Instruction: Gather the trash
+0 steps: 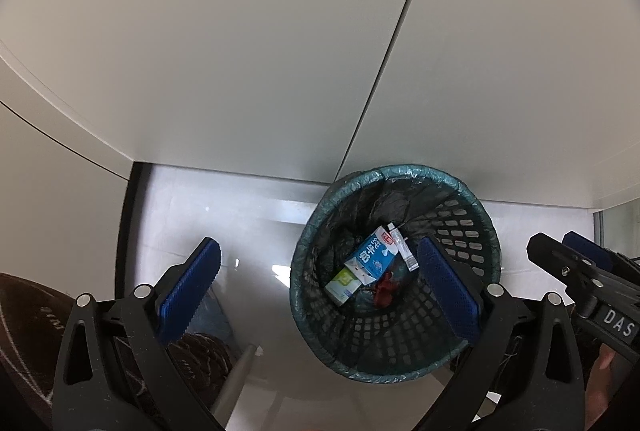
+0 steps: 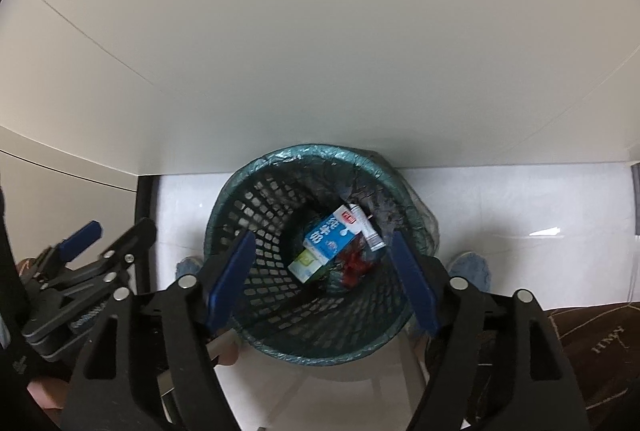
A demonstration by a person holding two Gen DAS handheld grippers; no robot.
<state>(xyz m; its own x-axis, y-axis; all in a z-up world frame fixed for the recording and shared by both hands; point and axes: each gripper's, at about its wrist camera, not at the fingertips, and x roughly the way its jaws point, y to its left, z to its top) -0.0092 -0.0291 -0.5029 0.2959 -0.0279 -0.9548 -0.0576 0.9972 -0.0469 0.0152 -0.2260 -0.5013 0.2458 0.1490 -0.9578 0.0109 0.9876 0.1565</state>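
Note:
A green mesh waste basket lined with a dark bag stands on the pale floor against a white panel. At its bottom lie a blue-and-white milk carton, a small green-and-white carton, a white tube and a red wrapper. My left gripper hangs open above the basket's left side, holding nothing. My right gripper is open over the basket's mouth, with nothing between its blue pads.
White cabinet panels rise behind the basket. A black upright strip borders the floor on the left. Dark brown lettered fabric lies at the right, and a grey metal leg slants at the bottom. Blue fuzzy items flank the basket.

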